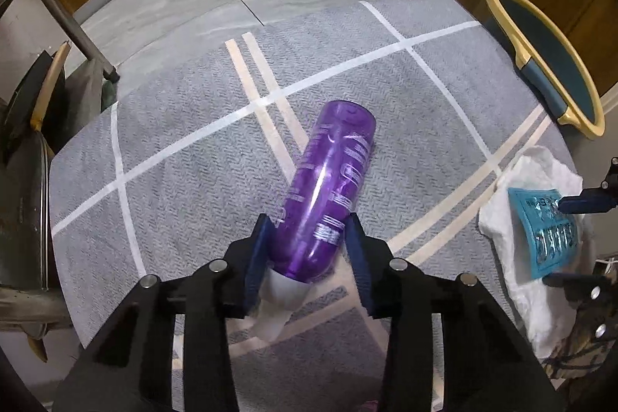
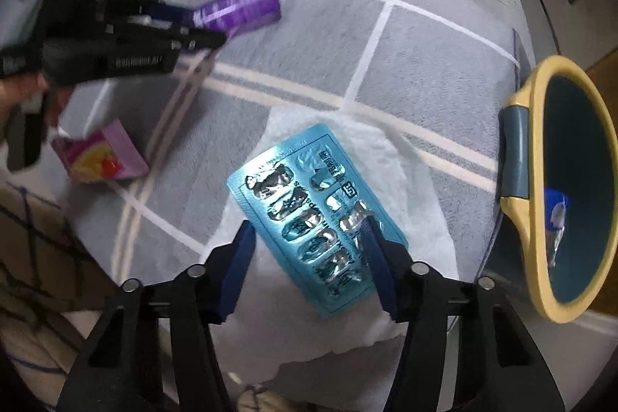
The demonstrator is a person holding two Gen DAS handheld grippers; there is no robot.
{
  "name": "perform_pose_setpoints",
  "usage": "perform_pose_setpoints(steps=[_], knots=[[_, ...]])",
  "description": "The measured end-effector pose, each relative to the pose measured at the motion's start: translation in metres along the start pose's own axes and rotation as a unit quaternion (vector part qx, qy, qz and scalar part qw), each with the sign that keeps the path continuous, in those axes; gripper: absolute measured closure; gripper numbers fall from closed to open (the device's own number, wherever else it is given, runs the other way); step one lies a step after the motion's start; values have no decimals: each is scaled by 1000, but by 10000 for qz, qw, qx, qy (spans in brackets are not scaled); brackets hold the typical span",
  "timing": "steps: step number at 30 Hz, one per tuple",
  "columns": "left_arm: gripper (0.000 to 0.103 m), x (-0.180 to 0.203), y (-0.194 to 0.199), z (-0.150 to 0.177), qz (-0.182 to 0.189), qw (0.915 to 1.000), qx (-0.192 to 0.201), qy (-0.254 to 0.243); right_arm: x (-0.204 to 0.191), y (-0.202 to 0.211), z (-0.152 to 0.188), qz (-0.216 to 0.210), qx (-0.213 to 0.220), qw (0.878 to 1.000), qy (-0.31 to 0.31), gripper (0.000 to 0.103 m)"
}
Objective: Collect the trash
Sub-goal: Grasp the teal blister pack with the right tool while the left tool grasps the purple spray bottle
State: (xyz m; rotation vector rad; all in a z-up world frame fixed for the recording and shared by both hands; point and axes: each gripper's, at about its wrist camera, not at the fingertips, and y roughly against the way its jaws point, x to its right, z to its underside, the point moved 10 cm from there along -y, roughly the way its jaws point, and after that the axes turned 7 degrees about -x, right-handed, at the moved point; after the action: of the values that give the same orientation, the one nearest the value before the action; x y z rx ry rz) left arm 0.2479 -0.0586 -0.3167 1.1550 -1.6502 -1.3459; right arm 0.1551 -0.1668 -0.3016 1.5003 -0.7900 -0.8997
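the left gripper points down at a purple bottle lying on the grey rug. its blue fingers straddle the bottle's lower end by the white cap, and they look about touching its sides, though i cannot tell if they truly pinch it. the right gripper is spread over a teal blister pack on a white tissue; one finger overlaps the pack's edge, the other stands clear. a yellow-rimmed bin sits just beside the rug, and a pink box lies near the left gripper.
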Motion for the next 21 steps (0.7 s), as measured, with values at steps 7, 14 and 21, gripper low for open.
perform_pose_setpoints(steps=[7, 14, 21], knots=[[64, -1, 3, -2, 72, 9999, 34, 71, 21, 23, -9, -259, 361, 9978, -495, 47], [64, -2, 0, -5, 38, 10000, 39, 74, 39, 36, -19, -497, 500, 9941, -828, 47], [64, -2, -1, -7, 32, 10000, 66, 65, 55, 36, -19, -288, 548, 9925, -1058, 47]])
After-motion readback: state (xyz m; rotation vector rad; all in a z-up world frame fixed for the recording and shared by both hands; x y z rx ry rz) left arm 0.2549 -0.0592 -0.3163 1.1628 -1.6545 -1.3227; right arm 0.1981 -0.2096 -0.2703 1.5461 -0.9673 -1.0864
